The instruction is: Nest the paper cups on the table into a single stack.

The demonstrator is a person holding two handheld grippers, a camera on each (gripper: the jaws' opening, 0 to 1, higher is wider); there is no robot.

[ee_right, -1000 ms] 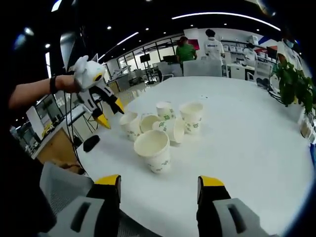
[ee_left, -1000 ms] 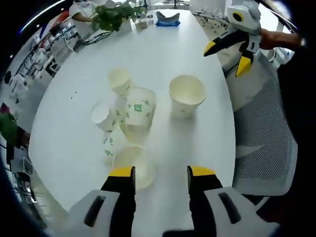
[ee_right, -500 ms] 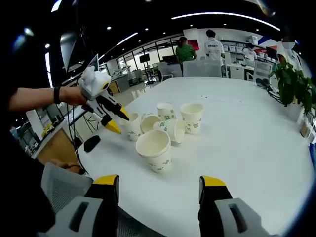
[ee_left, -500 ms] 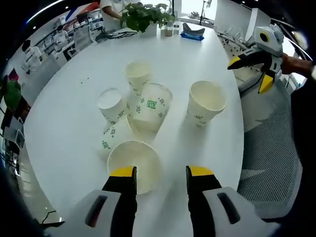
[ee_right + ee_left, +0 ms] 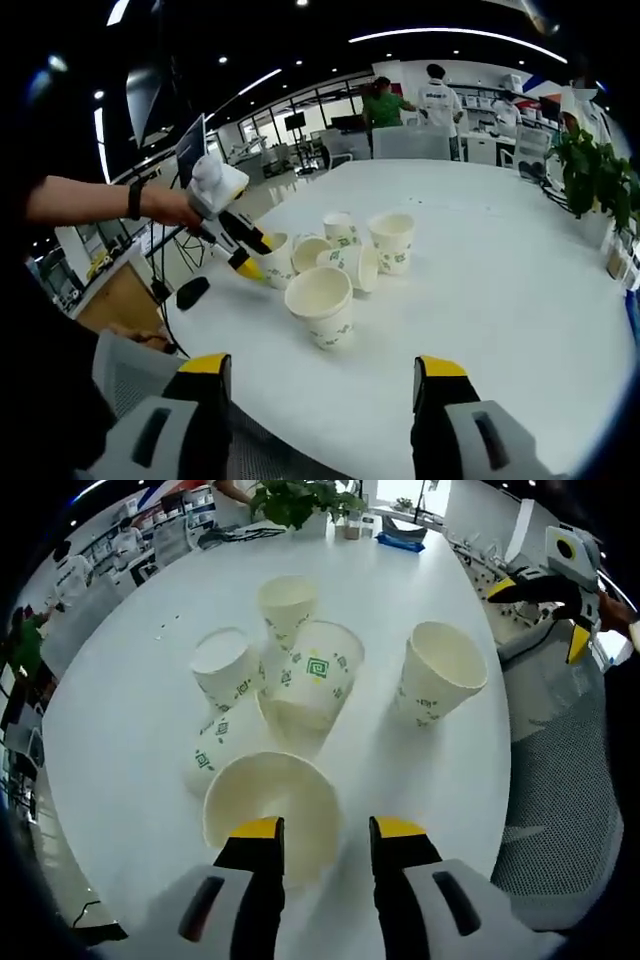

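Closed in over 1 second on the nearest paper cup at 6 o'clock of the table, left hand-held gripper open astride its rim, right hand-held gripper open, empty; risks crushing or tipping it into 4 neighbouring cups.

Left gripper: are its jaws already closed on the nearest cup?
No. The left gripper is open, its jaws apart at the near rim of the nearest cup, gripping nothing.
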